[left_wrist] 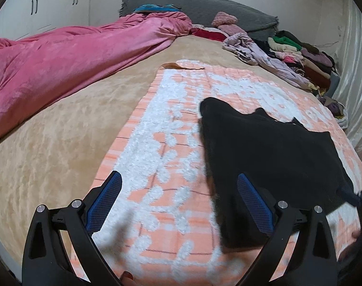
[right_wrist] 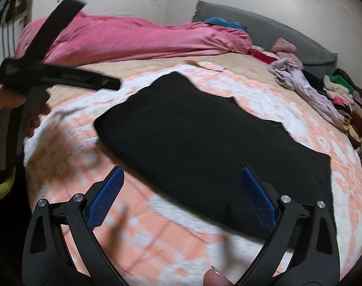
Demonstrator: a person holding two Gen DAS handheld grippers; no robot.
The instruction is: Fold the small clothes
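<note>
Black garment spread flat on the peach-and-white blanket, likely laid out for folding, with left gripper and right gripper both wide open, empty, poised over its near edge.

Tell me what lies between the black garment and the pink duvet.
Between the black garment and the pink duvet lie a strip of the peach-and-white blanket, then bare tan bedspread. The right wrist view shows it best.
</note>
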